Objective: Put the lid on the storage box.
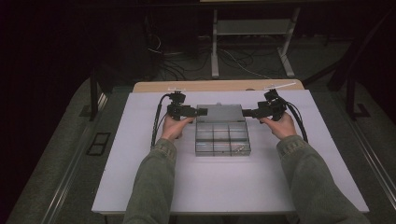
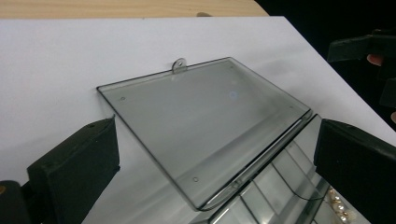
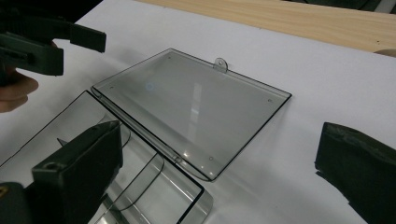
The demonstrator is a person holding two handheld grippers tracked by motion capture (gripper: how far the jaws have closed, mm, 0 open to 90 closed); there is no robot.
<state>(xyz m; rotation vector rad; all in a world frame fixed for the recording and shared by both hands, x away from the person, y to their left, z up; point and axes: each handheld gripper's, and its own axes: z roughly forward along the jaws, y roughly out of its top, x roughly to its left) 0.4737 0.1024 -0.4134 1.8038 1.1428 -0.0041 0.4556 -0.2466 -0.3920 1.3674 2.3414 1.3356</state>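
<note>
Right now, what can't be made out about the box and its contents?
- Box contents: too small in the high view.
- Small beads: cut off by the left gripper view's bottom edge and the black jaw.
- Near compartments: partly hidden by the jaw in the right gripper view.

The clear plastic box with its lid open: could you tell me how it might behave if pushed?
The box looks thin-walled and nearly empty, so probably light, likely sliding on the smooth white table. Its open lid lies flat behind, so tipping seems unlikely.
</note>
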